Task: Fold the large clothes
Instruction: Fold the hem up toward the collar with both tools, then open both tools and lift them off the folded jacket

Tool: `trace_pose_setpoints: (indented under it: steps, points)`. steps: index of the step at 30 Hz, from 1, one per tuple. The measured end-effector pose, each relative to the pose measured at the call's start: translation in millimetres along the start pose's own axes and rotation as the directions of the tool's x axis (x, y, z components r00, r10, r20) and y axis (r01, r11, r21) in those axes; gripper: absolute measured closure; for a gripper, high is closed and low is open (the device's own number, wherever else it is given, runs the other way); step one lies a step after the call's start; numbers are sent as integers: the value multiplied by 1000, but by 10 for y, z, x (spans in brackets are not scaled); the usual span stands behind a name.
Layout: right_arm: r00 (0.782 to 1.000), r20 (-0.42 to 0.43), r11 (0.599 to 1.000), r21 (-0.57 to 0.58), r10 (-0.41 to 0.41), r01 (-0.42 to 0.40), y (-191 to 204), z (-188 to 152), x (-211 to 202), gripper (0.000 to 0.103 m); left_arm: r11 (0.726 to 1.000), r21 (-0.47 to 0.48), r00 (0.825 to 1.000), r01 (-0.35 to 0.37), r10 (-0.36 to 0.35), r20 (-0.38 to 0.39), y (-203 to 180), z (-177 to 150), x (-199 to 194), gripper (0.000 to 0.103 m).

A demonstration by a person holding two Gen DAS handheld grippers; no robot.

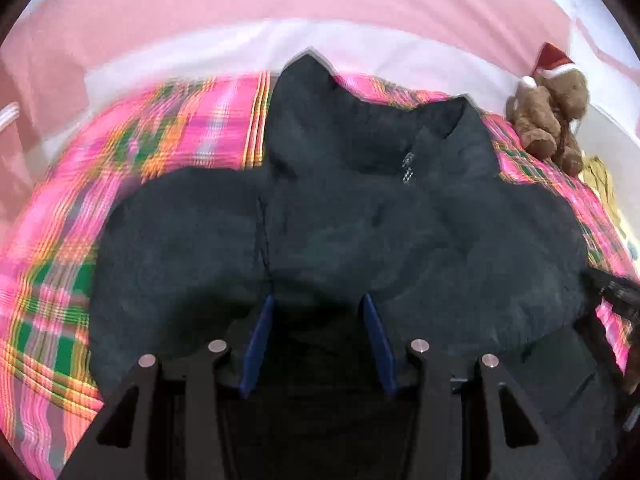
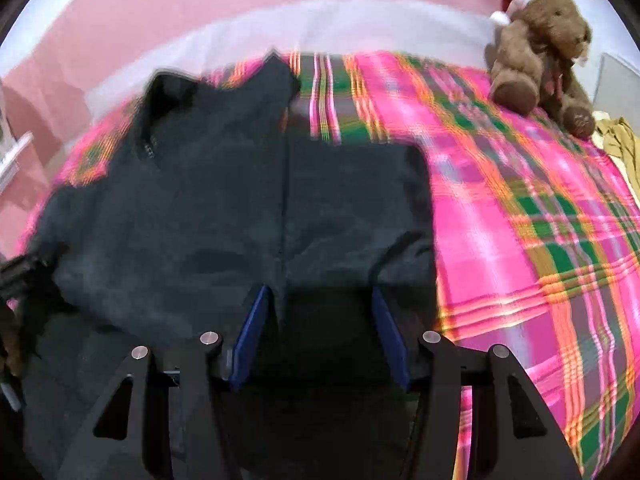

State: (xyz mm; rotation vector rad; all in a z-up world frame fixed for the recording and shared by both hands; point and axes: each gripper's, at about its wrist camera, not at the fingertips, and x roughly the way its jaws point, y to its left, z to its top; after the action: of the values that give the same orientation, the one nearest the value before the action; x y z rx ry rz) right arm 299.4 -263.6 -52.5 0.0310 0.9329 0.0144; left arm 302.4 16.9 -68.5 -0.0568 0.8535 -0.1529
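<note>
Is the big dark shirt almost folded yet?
Not yet. Done: the dark shirt lies spread on the plaid blanket, with one sleeve seemingly turned in near the collar. In hand: the left gripper and right gripper sit over its near edge, jaws apart; blur hides whether they pinch cloth. Left: folding the body over. The teddy bear sits clear.

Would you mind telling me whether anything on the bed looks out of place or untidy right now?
The dark shirt lies rumpled on the plaid blanket, its collar crooked. A teddy bear in a Santa hat sits at the far corner beside a crumpled tan cloth. Nothing looks damaged.
</note>
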Motion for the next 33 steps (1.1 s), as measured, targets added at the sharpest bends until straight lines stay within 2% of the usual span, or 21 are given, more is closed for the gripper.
trace_pose_setpoints:
  steps: [2, 6, 11, 13, 21, 26, 33]
  points:
    - [1000, -4, 1000, 10, 1, -1, -11, -14, 60, 48, 1000, -15, 1000, 12, -12, 17, 33, -23, 31, 53]
    - [1000, 6, 1000, -5, -18, 18, 5, -46, 107, 48, 1000, 17, 999, -19, 19, 31, -40, -60, 51, 53]
    - [999, 10, 999, 21, -37, 37, -14, -18, -21, 48, 998, 32, 999, -46, 45, 23, -52, -19, 27, 53]
    - [998, 38, 998, 51, -42, 40, -19, -36, -283, 48, 997, 27, 998, -67, 67, 13, -72, -7, -107, 53]
    - [994, 112, 998, 58, 2, -8, 161, -291, -1129, 47, 999, 9, 998, -44, 43, 40, -155, -306, -903, 54]
    - [989, 136, 998, 33, 51, -56, 363, -465, -1513, 47, 1000, -1, 998, -21, 21, 52, -226, -551, -1332, 54]
    - [981, 161, 994, -5, 105, -105, 636, -650, -1834, 47, 1000, 6, 998, -6, 6, 66, -352, -784, -1792, 54]
